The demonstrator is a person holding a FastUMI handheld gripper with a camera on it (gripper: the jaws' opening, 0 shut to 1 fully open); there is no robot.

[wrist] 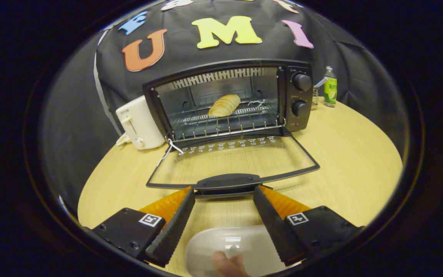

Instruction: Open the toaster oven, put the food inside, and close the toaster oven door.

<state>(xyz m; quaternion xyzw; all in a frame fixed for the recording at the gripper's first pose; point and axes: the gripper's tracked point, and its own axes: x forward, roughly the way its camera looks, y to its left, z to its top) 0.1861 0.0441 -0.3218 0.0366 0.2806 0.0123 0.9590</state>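
**Door handle ahead of the spread fingers; food already on the rack**

We find the toaster oven [229, 100] on the wooden table [352, 154] with its glass door [231, 161] folded down flat toward us. The food [224, 105], a ridged roll, lies on the wire rack [225, 123] inside the cavity, well beyond the door.

The gripper [224, 192] is released: its fingers stand wide apart and hold nothing. The door handle [227, 181] lies just ahead of the fingertips, at the door's near edge. Its long axis runs crosswise to the fingers and its ends reach about to the two tips. Whether a tip touches it, we cannot tell.

We judge that closing the door remains. The move turns on getting the fingers under or onto this crosswise handle and swinging it up and away, toward the cavity.

A white plate [237, 246] lies between the fingers, nearer than the handle.
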